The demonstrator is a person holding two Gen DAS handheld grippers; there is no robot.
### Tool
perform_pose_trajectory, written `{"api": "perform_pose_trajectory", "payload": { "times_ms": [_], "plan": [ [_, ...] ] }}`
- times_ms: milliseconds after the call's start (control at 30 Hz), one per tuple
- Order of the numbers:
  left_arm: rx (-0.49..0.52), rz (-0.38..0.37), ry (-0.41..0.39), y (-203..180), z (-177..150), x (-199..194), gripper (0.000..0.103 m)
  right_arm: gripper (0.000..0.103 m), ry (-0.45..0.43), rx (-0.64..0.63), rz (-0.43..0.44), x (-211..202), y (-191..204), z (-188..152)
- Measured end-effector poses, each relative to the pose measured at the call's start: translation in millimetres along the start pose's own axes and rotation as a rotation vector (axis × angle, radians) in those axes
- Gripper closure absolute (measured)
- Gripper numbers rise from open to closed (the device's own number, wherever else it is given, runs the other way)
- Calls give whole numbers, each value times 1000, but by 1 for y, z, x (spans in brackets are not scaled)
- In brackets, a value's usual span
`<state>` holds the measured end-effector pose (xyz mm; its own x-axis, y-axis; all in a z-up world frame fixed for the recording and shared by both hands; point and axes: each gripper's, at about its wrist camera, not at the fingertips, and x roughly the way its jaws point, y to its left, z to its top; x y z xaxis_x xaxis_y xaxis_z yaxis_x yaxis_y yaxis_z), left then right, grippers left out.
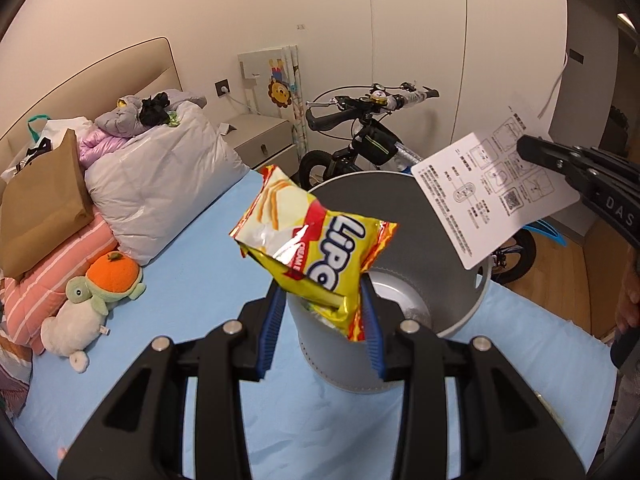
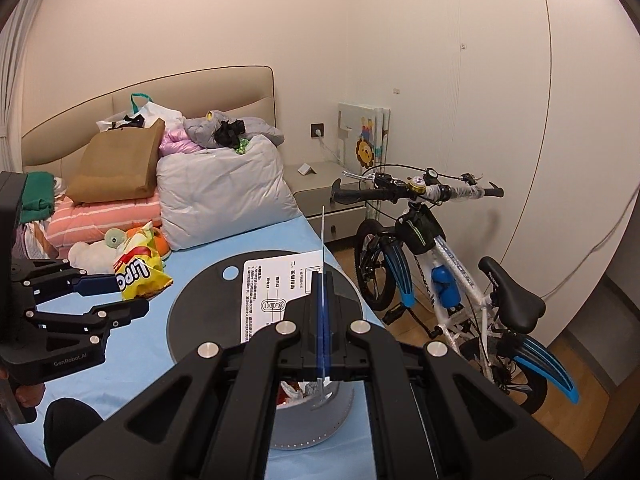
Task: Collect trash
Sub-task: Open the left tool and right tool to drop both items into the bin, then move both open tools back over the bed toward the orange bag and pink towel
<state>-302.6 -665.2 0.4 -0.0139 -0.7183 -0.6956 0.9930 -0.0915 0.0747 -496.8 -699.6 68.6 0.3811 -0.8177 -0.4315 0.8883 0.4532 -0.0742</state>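
My left gripper (image 1: 322, 292) is shut on a yellow Lipo snack bag (image 1: 320, 248), its blue pads pinching the bag's lower end. The bag hangs above the open mouth of a grey trash bin (image 1: 340, 360) that stands on the blue bed sheet. The bin's round lid (image 1: 360, 196) stands open behind it. My right gripper (image 1: 528, 150) comes in from the upper right, shut on a white instruction card (image 1: 480, 196) held over the bin's far side. In the right wrist view the card (image 2: 272, 292) sits edge-on in the shut right gripper (image 2: 322, 280). There the left gripper (image 2: 134, 294) holds the bag (image 2: 140, 276) at the left. Some trash shows inside the bin (image 2: 316, 424).
A child's bicycle (image 2: 440, 272) stands on the wooden floor right of the bed. A grey pillow (image 1: 160, 184), a brown paper bag (image 1: 44, 200), folded bedding and a plush turtle (image 1: 92, 300) crowd the head of the bed. A nightstand (image 2: 320, 192) stands by the wall.
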Motion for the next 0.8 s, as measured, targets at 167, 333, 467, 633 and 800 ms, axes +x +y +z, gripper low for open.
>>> {"api": "perform_pose_trajectory", "payload": {
  "times_ms": [167, 333, 467, 633, 800],
  "plan": [
    [-2, -8, 16, -5, 9, 16, 66, 103, 16, -13, 21, 25, -3, 5],
    [-1, -23, 42, -9, 12, 32, 49, 98, 56, -35, 47, 46, 2, 3],
    [1, 4, 43, -12, 10, 41, 26, 63, 52, -54, 25, 51, 6, 2],
    [8, 3, 45, -13, 4, 38, 26, 63, 49, -60, 17, 51, 6, 4],
    [-21, 6, 41, -4, -5, 30, 26, 63, 61, -75, 24, 53, 13, 4]
  ]
}}
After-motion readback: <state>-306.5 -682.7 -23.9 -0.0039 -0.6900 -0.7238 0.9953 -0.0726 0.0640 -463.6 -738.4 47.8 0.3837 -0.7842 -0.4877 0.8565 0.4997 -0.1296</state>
